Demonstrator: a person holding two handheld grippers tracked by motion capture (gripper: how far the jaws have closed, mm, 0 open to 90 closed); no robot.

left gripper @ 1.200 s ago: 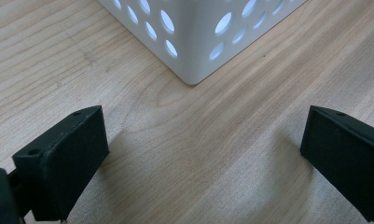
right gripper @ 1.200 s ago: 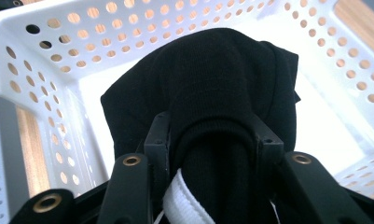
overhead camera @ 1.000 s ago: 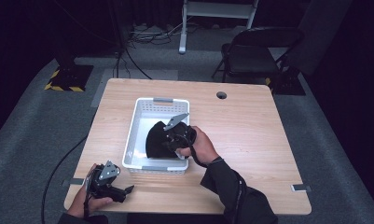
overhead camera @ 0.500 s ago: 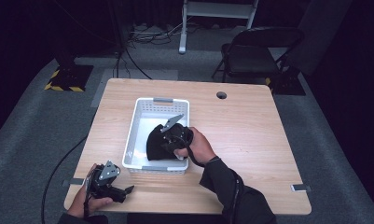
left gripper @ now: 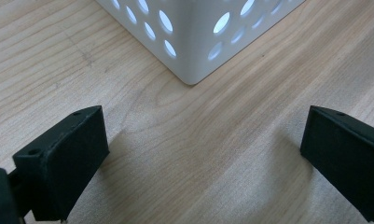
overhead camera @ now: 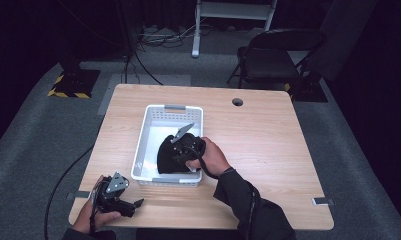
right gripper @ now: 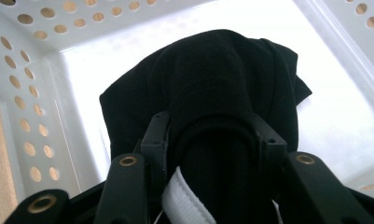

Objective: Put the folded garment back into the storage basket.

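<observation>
since a second ago the right gripper has sunk a little deeper into the white basket, jaws clamped on the black cloth over the basket's near half. judging by this, the cloth is being set down; next, release and lift clear. left gripper rests wide open at the table's near-left corner.

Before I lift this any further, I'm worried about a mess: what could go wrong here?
The right gripper pinches only a bunched fold of the black cloth, so it may slip back into the white basket. Hanging cloth could also snag the basket's rim and drag it, since the left gripper rests open on the table, not steadying it.
</observation>
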